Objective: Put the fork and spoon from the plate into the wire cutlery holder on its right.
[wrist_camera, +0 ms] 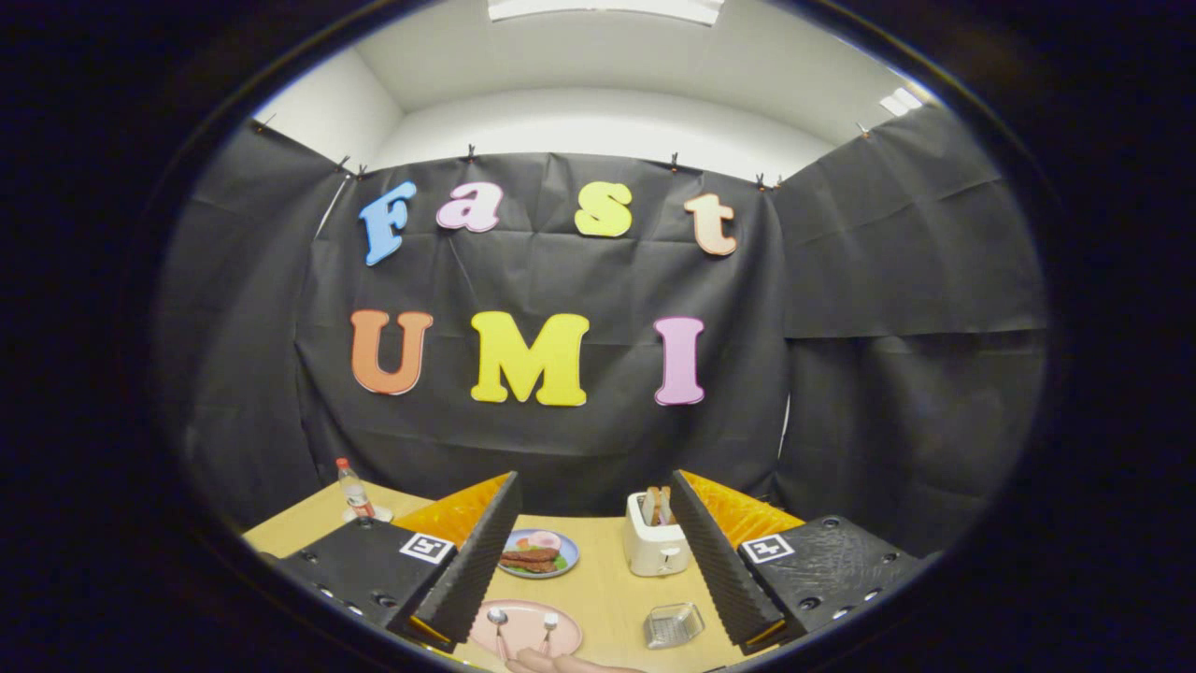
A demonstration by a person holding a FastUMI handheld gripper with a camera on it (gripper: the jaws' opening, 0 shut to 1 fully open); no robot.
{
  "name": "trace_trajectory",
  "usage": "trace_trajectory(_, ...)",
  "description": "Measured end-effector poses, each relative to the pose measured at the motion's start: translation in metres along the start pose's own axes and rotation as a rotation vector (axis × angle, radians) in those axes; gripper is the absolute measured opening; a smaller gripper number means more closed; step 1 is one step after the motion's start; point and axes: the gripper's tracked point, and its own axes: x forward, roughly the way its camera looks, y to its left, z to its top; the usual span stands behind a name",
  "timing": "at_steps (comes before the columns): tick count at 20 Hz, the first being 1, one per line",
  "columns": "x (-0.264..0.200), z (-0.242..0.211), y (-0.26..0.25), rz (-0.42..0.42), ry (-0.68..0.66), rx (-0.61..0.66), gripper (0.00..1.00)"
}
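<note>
Spoon (498, 620) & fork (549, 624) lie on pink plate (525, 626), wire cutlery holder (674, 624) to its right.

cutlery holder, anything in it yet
No, the wire cutlery holder looks empty, while the spoon and fork lie on the pink plate between the open gripper fingers.

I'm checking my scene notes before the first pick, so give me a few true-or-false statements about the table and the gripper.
1. The fork and spoon lie on the pink plate. True.
2. The gripper is shut on the spoon. False: its fingers are open, holding nothing.
3. The wire cutlery holder already holds the fork. False: it looks empty.
4. The toaster has toast in it. True.
5. The bottle stands beside the toaster. False: it stands far across the table.
</note>
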Motion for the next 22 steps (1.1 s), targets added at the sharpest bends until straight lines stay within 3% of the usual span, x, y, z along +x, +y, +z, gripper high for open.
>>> trace_trajectory(8, 0.035, -0.087, 0.021, 0.068, 0.195, 0.015, 0.96)
trace_trajectory(22, 0.058, -0.321, 0.078, 0.175, 0.658, -0.13, 0.94)
